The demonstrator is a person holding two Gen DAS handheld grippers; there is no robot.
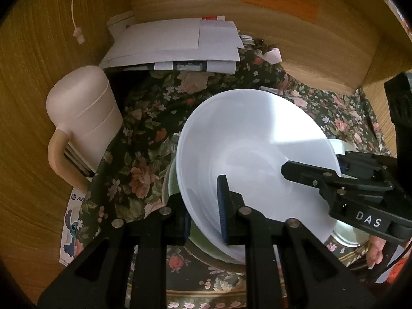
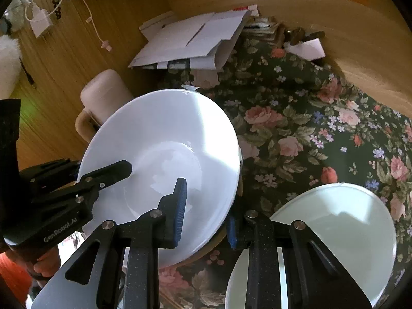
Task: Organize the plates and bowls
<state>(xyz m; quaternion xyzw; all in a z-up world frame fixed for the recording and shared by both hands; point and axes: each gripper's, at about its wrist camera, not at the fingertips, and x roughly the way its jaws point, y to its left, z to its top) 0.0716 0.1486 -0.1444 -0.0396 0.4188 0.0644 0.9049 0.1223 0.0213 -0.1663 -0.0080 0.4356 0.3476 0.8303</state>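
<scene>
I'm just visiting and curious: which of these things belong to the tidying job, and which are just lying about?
Part of the job:
white bowl, gripped by both grippers
green bowl beneath it
pale plate

Just lying about:
papers
pink container
hanging cable

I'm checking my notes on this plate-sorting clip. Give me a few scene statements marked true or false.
1. Both tools grip the same white bowl. True: the left tool and the right tool each clamp its rim.
2. The cloth is plain blue. False: it is dark and floral.
3. A pale green plate lies beside the bowl. True.
4. The papers lie in the bowl. False: they lie by the wooden wall.
</scene>
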